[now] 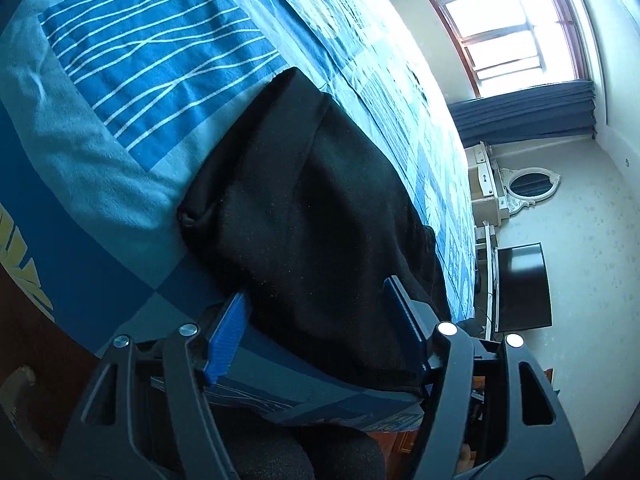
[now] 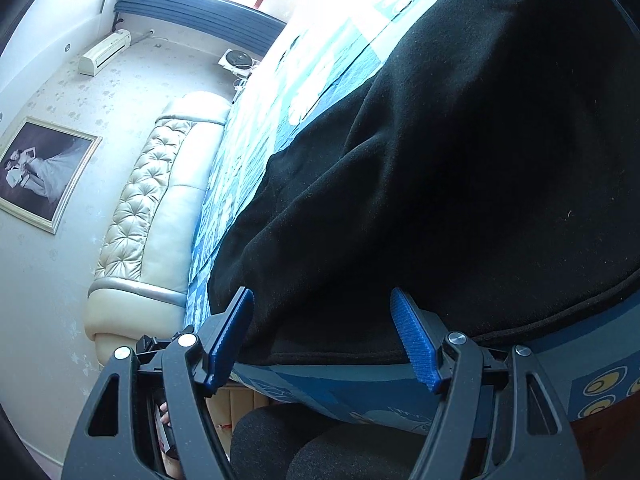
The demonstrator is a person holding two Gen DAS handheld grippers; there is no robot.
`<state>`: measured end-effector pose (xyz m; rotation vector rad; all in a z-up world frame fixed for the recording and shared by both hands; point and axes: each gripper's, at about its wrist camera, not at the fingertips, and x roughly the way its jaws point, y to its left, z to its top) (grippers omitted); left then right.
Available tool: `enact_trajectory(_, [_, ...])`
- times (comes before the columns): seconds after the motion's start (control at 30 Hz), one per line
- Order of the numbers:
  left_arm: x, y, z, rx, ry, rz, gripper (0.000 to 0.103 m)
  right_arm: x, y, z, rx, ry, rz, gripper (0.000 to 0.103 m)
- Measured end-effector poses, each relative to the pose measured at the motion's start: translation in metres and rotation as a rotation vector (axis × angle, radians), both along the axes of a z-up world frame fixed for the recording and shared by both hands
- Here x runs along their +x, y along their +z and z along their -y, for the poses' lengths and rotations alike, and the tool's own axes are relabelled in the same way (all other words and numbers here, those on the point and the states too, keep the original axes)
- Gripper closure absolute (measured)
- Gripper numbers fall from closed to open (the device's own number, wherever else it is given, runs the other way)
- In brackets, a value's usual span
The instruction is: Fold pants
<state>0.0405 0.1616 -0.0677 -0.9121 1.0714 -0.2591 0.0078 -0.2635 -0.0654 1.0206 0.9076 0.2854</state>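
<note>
- The left gripper stood with its jaws apart, the blue pads on either side of the near edge of the pants. Whether the pads pressed the cloth could not be told; the gap was wide and the cloth lay slack between them.
- The right gripper likewise stood with jaws apart, its blue pads flanking the near hem of the pants; no clamping showed.
- The pants were black, of a matte, fleecy cloth with fine lint specks. They lay on the bed, at its near edge, just beyond both grippers.
- In the left view a seam ran lengthwise up the cloth, and a folded layer showed at the left edge.
- No brand, label or legible writing showed on the pants.
- In the left view the long axis ran from the near edge away across the bed, the far end squared off.
- The bedcover was blue, with white line patterns and paler panels.
- Beyond the bed stood a padded cream headboard, a framed photo, a window, a mirror and a dark screen.
</note>
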Motion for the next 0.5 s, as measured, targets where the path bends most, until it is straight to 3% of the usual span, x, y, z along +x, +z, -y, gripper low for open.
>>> enact_trajectory(0.07, [0.003, 0.000, -0.002, 0.003, 0.013, -0.019, 0.042, 0.000, -0.002, 0.001, 0.015, -0.032, -0.009, 0.033])
enact_trajectory(0.23, [0.007, -0.005, -0.003, 0.046, 0.048, -0.090, 0.070, 0.002, 0.004, -0.001, -0.018, -0.080, -0.035, 0.035])
enact_trajectory(0.3, [0.009, -0.005, -0.004, 0.072, 0.053, -0.109, 0.081, 0.005, 0.006, -0.001, -0.042, -0.110, -0.051, 0.046])
enact_trajectory(0.37, [0.011, -0.006, -0.005, 0.083, 0.054, -0.124, 0.089, 0.009, 0.005, -0.001, -0.036, -0.133, -0.059, 0.047])
enact_trajectory(0.43, [0.013, -0.008, -0.007, 0.084, 0.048, -0.130, 0.092, 0.014, 0.004, -0.005, -0.041, -0.135, -0.061, 0.056])
enact_trajectory(0.5, [0.014, -0.006, -0.008, 0.089, 0.042, -0.125, 0.093, 0.016, 0.005, -0.008, -0.065, -0.135, -0.069, 0.084])
